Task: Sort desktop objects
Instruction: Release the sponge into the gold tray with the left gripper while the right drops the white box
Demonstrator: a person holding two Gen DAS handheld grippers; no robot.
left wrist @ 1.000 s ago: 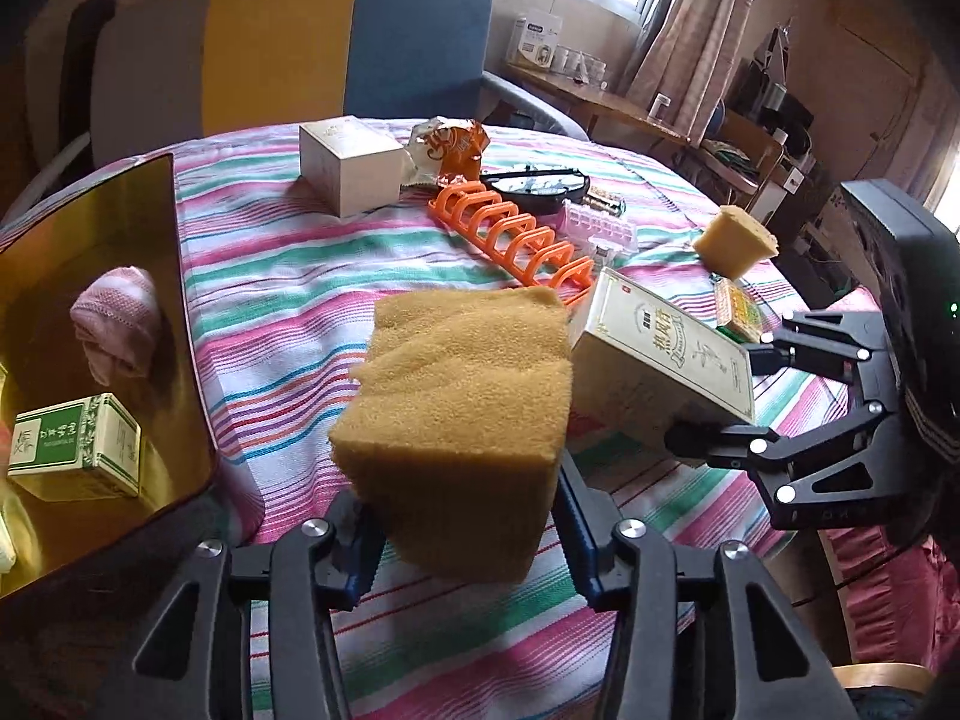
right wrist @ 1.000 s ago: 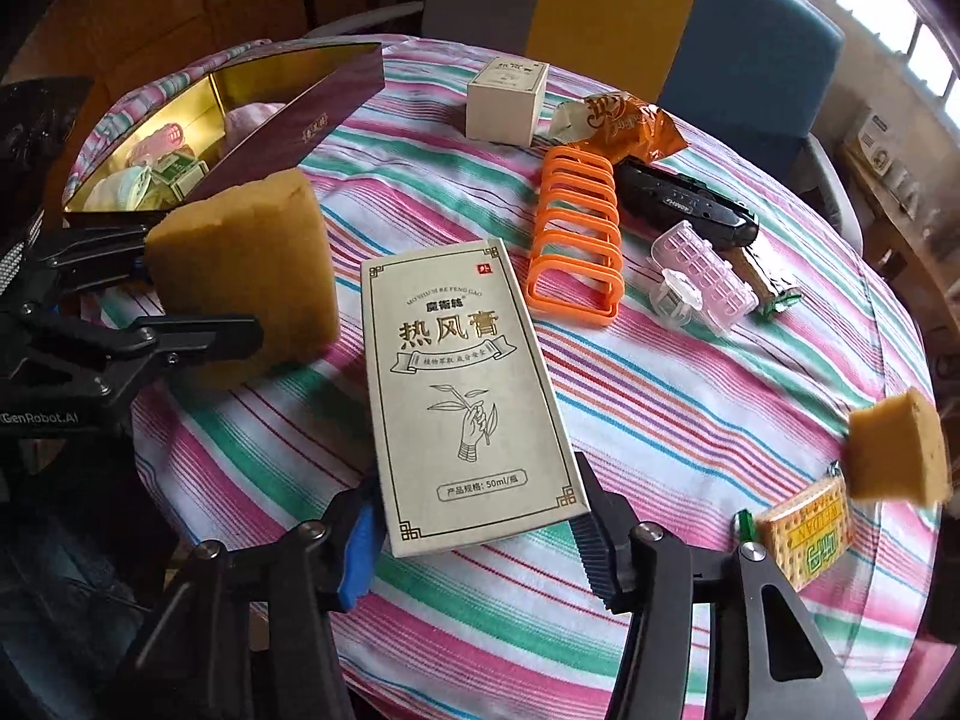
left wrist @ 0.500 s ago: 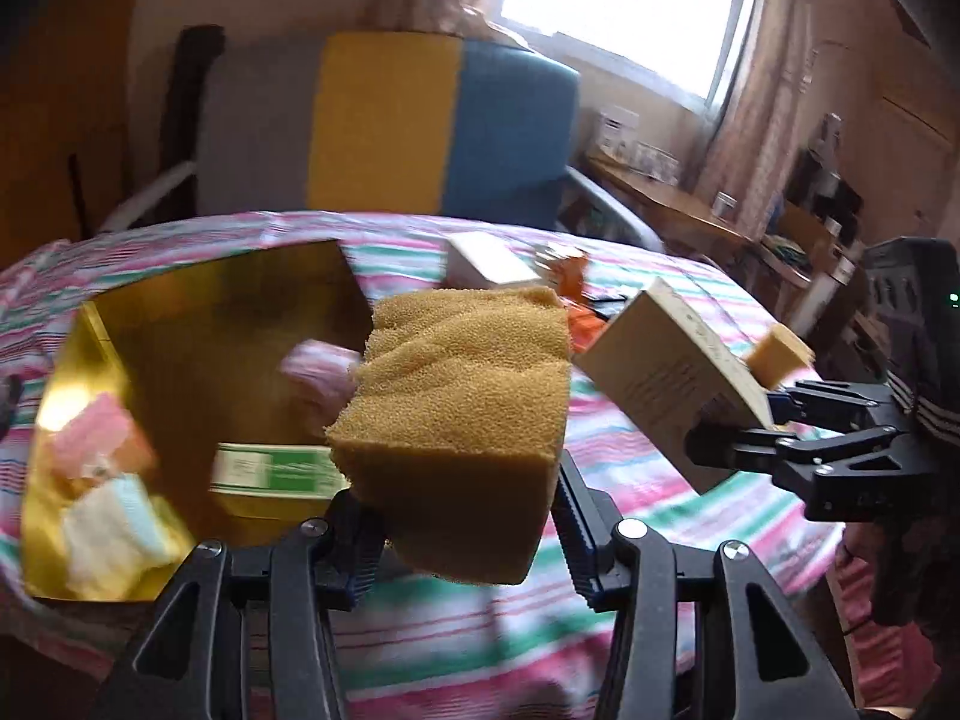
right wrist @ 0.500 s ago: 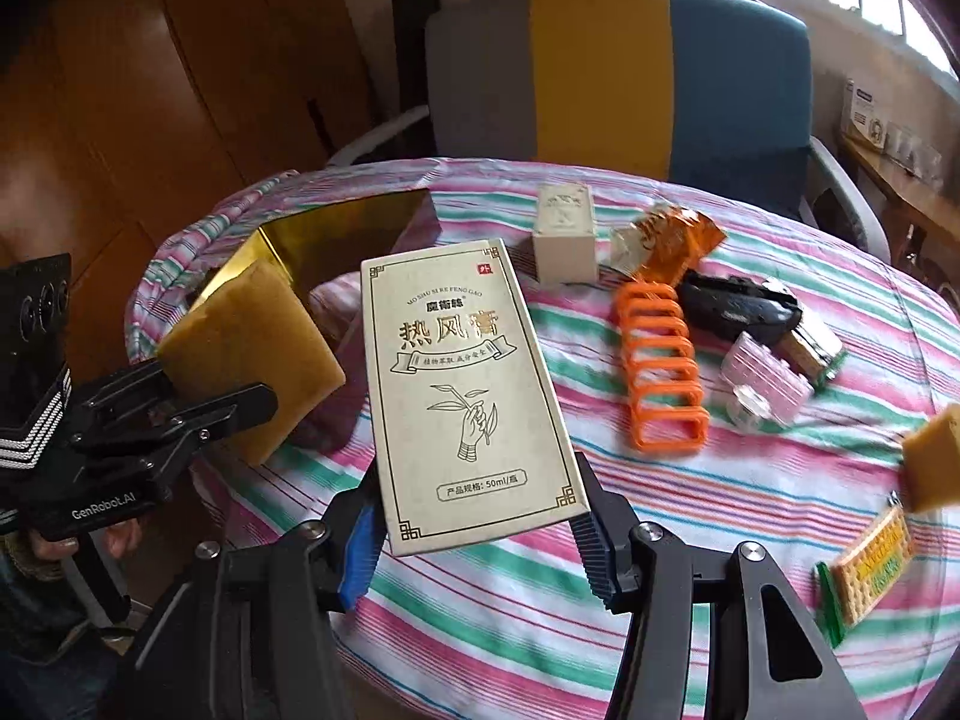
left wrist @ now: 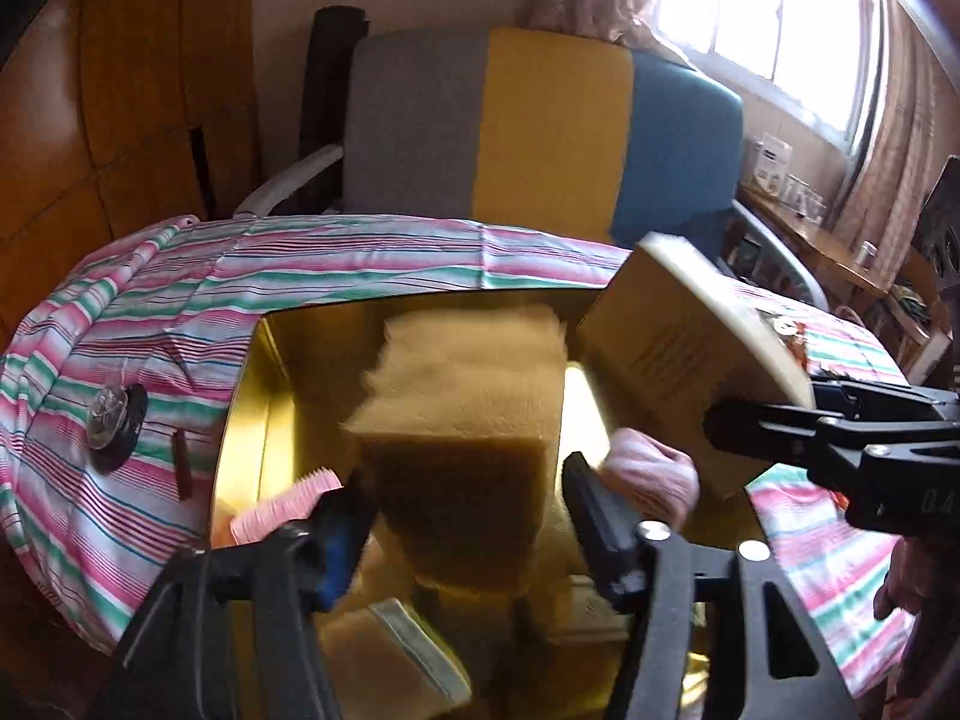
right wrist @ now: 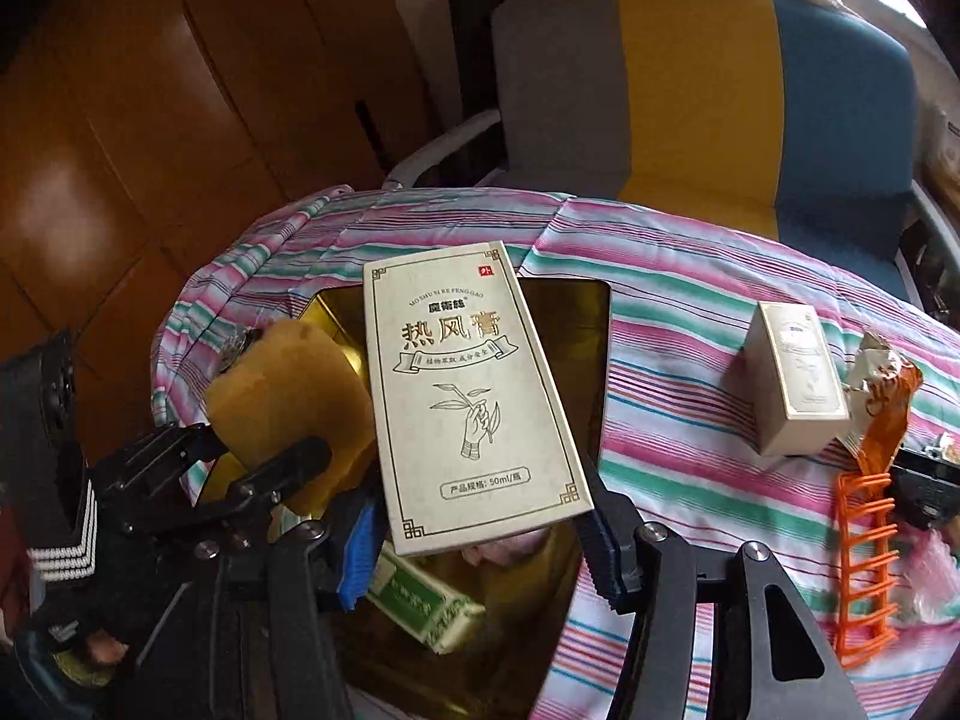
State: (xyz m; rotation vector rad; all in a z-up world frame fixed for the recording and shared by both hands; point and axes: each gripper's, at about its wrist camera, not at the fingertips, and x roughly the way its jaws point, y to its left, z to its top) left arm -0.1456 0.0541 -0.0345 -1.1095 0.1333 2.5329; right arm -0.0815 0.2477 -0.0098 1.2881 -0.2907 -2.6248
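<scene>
Yellow sponge block (left wrist: 462,396) motion-blurred; hides most of gold tin box (left wrist: 264,420) interior. Orange plastic rack (right wrist: 864,564) cut by frame edge.

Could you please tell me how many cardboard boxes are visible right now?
3: tall cream printed box in the right gripper, small cream box on the striped cloth, green-white box inside the gold tray. Others may be hidden.

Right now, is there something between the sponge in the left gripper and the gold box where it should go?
No barrier shows. The sponge, held in the left gripper, hangs over the open gold box. But a pink cloth and a green carton already lie inside, below it.
</scene>
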